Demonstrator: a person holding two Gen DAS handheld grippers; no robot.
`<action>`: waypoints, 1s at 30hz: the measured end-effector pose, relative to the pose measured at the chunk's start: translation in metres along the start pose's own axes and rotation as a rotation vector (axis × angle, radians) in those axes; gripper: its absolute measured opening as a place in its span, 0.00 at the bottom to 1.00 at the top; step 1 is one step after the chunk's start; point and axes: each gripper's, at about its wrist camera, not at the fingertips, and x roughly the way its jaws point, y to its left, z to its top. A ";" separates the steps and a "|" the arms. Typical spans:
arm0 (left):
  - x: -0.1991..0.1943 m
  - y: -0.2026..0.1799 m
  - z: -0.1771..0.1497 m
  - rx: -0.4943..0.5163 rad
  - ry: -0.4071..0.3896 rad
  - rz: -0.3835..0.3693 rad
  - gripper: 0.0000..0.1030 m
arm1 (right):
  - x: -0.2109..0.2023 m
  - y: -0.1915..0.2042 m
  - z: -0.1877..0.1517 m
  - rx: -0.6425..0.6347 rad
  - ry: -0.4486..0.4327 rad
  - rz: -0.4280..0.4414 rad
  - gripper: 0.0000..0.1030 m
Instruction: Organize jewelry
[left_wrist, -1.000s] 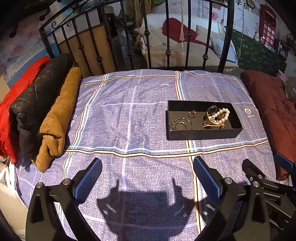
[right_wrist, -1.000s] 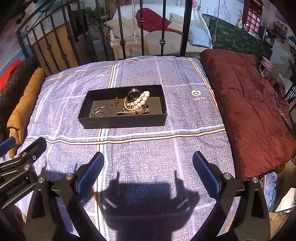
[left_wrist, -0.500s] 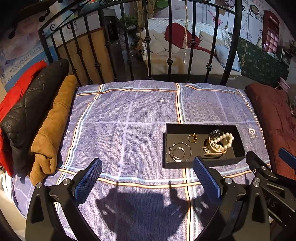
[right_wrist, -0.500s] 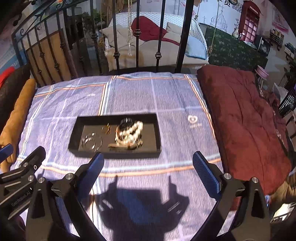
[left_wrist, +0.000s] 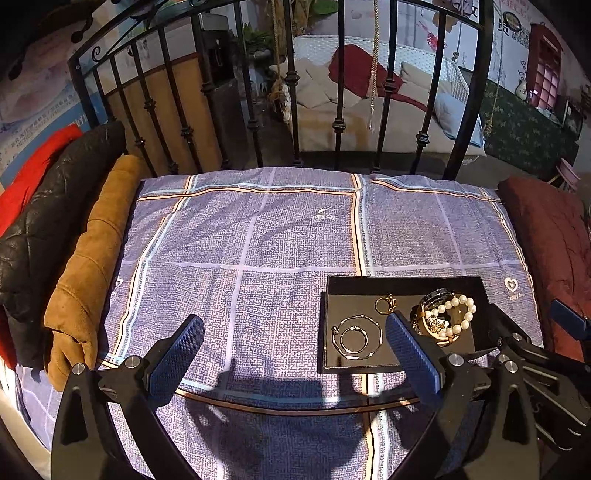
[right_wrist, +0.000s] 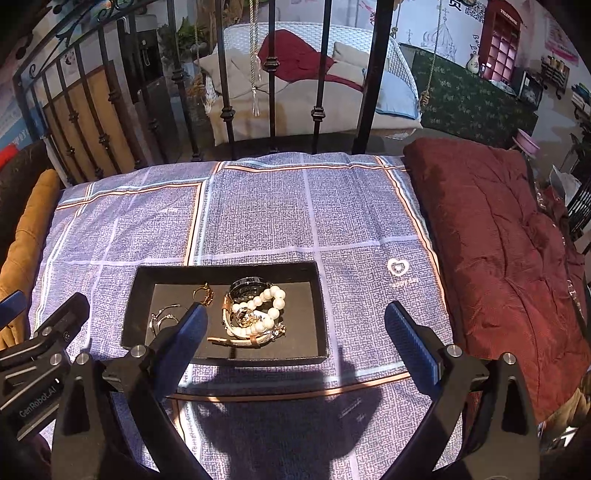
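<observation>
A black tray (left_wrist: 402, 285) (right_wrist: 225, 271) lies on the purple plaid bedspread. Inside it are a pearl bracelet (left_wrist: 456, 314) (right_wrist: 266, 306) heaped on a watch, a gold ring (left_wrist: 385, 303) (right_wrist: 204, 293) and thin silver bangles (left_wrist: 356, 336) (right_wrist: 164, 317). My left gripper (left_wrist: 293, 354) is open above the sheet, its right finger (left_wrist: 413, 354) overlapping the tray's near side. My right gripper (right_wrist: 295, 345) is open too, with its left finger (right_wrist: 181, 345) in front of the tray's left part. Neither one holds anything.
Black iron bed rails (left_wrist: 336, 92) close off the far edge. Rolled brown, black and red garments (left_wrist: 85, 266) lie along the left side. A dark red quilt (right_wrist: 509, 258) covers the right side. The other gripper's frame shows at each view's edge.
Both grippers have moved forward toward the tray, which now sits lower and larger in both views, partly behind their inner fingers. Both remain open.
</observation>
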 end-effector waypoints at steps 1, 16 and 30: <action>0.001 0.000 0.000 0.001 0.001 0.001 0.94 | 0.001 0.000 0.000 -0.001 0.001 0.000 0.92; 0.001 -0.002 0.001 0.008 -0.001 0.001 0.94 | 0.003 -0.001 0.002 0.002 0.000 0.000 0.92; -0.002 -0.001 0.001 0.006 -0.004 0.000 0.94 | 0.001 -0.001 0.002 0.002 -0.002 -0.001 0.92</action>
